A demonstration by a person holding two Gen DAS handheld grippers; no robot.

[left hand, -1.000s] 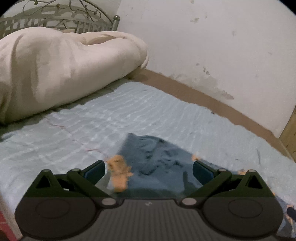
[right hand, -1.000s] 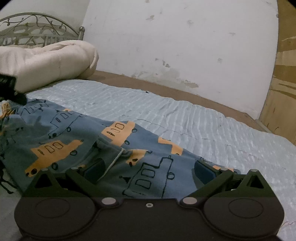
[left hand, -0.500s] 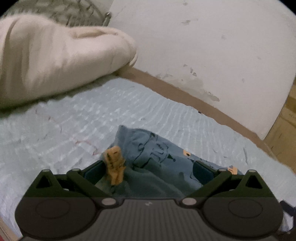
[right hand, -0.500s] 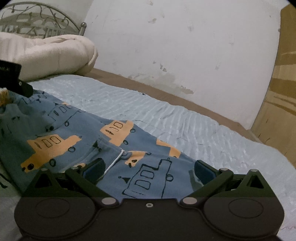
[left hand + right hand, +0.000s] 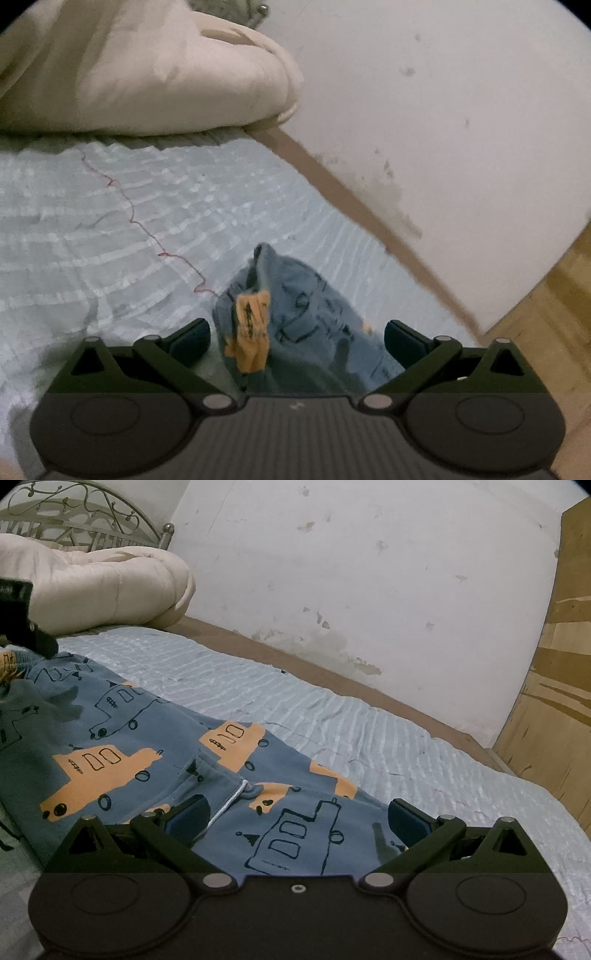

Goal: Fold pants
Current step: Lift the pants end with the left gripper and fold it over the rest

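Bedding crowds the far end: a cream duvet (image 5: 99,590) heaped against a metal headboard (image 5: 85,520), beside a stained white wall (image 5: 369,572), with a wooden panel (image 5: 554,701) to the right. No writing can be read anywhere. Blue pants (image 5: 155,746) printed with orange trucks lie spread on the pale blue bedspread (image 5: 369,731). The left gripper (image 5: 295,334) has its fingers spread wide around a bunched end of the pants; the right gripper (image 5: 295,816) gapes equally wide over the fabric near a white drawstring (image 5: 231,799).

The left gripper (image 5: 297,338) has swung toward the cream duvet (image 5: 147,70), and the pants (image 5: 295,317) beneath it have bunched narrower.
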